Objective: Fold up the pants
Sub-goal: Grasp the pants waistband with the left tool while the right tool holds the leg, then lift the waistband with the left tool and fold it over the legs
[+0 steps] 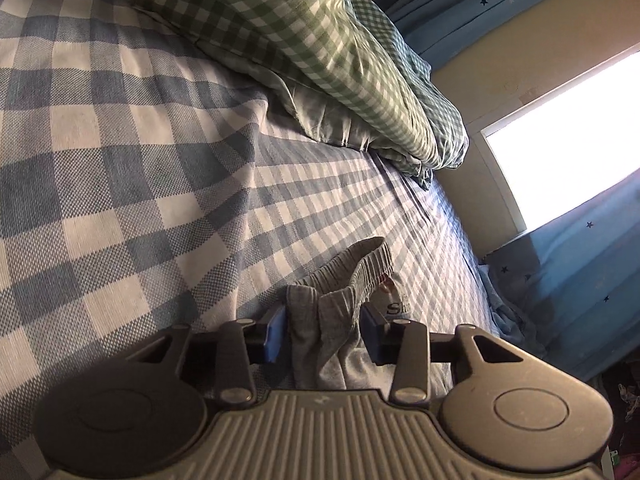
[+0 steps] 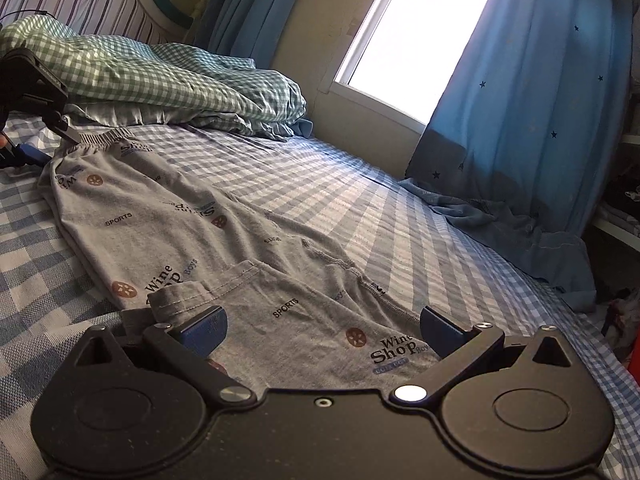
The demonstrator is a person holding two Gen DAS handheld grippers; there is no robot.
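The grey pants [image 2: 168, 216], printed with "Wine Shop", "SPORTS" and brown round emblems, were laid lengthwise on the bed [image 2: 360, 208], the leg hems nearest the right wrist camera and the ribbed waistband farthest from it. One hem corner was turned back on itself near the right claw [image 2: 322, 328], whose blue pads were spread wide over the leg ends, nothing being gripped between them. At the waistband end, the left claw [image 1: 323, 332] was seen narrowed onto a bunched fold of the grey fabric [image 1: 332, 320], the elastic band being lifted and crumpled between its blue pads. The bed was covered by a blue-and-white checked sheet [image 1: 120, 160], creased in places. Beyond the pants, a green gingham duvet [image 2: 160, 76] was heaped near a striped headboard [image 2: 80, 0]. Farther off, a bright window [image 2: 416, 28] was framed by blue curtains [image 2: 540, 100] dotted with small stars, the lower curtain cloth being pooled at the bed's edge.
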